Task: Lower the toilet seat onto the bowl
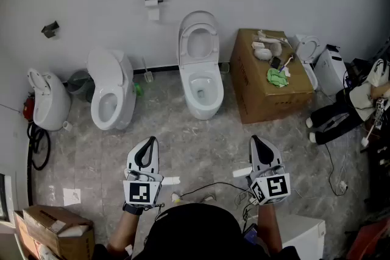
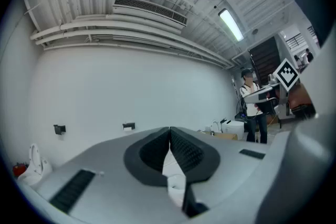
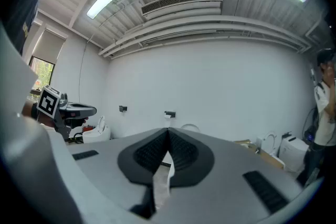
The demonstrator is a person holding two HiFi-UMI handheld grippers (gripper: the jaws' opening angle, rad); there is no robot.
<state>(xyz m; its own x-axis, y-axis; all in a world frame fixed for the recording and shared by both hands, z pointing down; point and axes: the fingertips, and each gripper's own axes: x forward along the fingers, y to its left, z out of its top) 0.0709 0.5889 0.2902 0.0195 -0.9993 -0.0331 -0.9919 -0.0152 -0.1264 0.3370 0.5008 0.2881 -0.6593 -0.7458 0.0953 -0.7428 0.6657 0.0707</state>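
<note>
Straight ahead of both tongs, well apart from them across the grey marbled floor (image 1: pixel 207 143), stood the white oval toilet seat (image 1: pixel 199 19). It was raised and leaned back toward the wall above its white ceramic bowl (image 1: pixel 204 94), not yet lowered.

My left tongs (image 1: pixel 150 141) were clenched with nothing between the jaws. The left gripper view showed the ribbed pads meeting edge to edge, and bare wall beyond the tip. My right tongs (image 1: pixel 255 139) were clenched and empty in the same way.

The toilet lay between the lines of the two tongs, forward and to the right of the left pair, forward and to the left of the right pair. As far as I could judge, neither hand was clearly nearer. The seat's long axis ran away from me and upward. Its hinge sat at the back of the bowl, on the far side from the tongs, and its free rim was at the top, farthest from me.

A second white toilet (image 1: pixel 109 91) stood off to the left of the left tongs, and a brown cardboard box (image 1: pixel 268 94) stood ahead of the right tongs, just beside the bowl.

I judged that I would have to close the whole gap first, then reach over the bowl to the free rim and bring it toward me.
</note>
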